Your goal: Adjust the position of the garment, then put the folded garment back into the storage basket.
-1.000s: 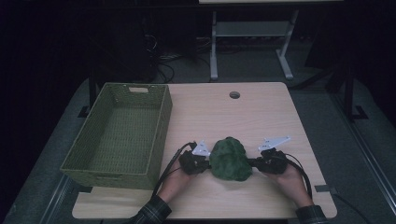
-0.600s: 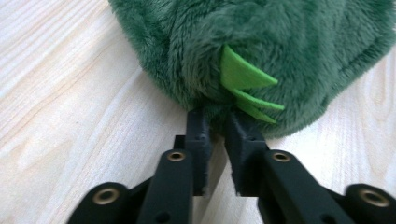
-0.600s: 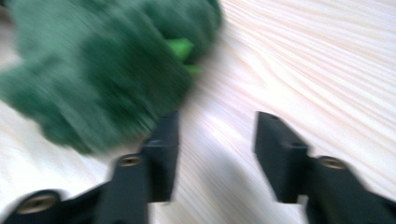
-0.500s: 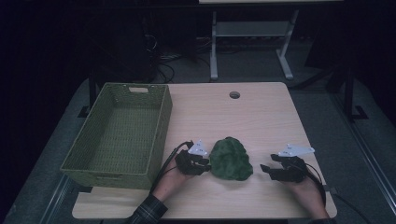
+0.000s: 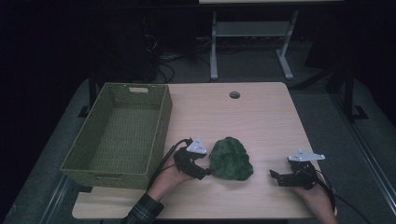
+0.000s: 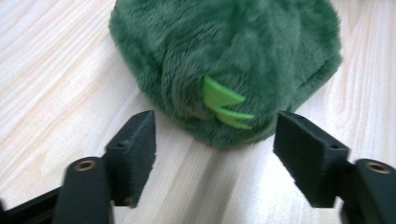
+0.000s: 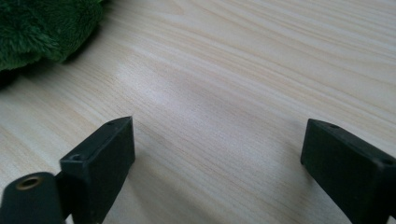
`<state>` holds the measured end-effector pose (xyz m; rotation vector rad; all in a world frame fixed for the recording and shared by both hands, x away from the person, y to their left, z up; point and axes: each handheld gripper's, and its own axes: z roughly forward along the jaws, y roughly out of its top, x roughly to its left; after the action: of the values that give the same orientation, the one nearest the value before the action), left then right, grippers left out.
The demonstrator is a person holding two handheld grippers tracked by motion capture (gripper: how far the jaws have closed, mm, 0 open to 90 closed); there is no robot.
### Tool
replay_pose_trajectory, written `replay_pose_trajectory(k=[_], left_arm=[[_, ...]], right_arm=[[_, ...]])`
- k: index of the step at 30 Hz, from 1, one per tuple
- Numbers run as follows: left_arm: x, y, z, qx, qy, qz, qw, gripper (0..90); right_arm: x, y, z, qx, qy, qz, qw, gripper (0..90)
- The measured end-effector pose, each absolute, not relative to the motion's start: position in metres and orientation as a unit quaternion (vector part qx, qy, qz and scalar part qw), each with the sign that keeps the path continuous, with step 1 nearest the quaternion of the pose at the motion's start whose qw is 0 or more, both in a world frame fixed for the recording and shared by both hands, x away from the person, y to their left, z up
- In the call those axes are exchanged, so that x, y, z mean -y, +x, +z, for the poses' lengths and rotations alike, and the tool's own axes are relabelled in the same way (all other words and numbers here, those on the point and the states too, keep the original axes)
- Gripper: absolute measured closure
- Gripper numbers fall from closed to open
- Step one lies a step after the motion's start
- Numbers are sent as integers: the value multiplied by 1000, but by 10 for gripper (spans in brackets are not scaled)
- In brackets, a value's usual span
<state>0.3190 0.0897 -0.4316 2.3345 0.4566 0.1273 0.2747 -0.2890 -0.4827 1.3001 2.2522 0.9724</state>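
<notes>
Viewing the table (image 5: pixel 261 121) from above, we find bare wood from the centre out to its 12 and 3 o'clock edges, while a green woven basket (image 5: pixel 116 135) lines the 9 o'clock edge. We hold the left gripper (image 5: pixel 205 172) just at the 9 o'clock side of the green plush toy (image 5: pixel 230 158), its jaws spread and just opened, the fur close ahead of the pads (image 6: pixel 135 154) but not pinched. We hold the right gripper (image 5: pixel 275 177) at the toy's 3 o'clock, well apart from it, jaws likewise just opened and spread over bare wood (image 7: pixel 224 93). The toy lies near the table's 6 o'clock edge. Dark floor and a metal stand (image 5: pixel 252 42) lie beyond 12 o'clock.
</notes>
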Motion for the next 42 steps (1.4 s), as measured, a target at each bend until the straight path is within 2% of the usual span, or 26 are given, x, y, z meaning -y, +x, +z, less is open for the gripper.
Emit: replay_pose_trajectory(k=[9, 22, 27, 42], left_arm=[[-81, 322, -415, -163, 916, 53, 362, 152], [-58, 339, -404, -129, 935, 49, 327, 140], [-46, 343, -413, -116, 939, 33, 322, 130], [-26, 348, -435, -96, 953, 32, 286, 125]], right_arm=[[289, 275, -483, -799, 458, 344, 181, 85], [289, 275, -483, -799, 459, 344, 181, 85], [289, 275, -483, -799, 458, 344, 181, 86], [289, 275, -483, -799, 459, 344, 181, 87]])
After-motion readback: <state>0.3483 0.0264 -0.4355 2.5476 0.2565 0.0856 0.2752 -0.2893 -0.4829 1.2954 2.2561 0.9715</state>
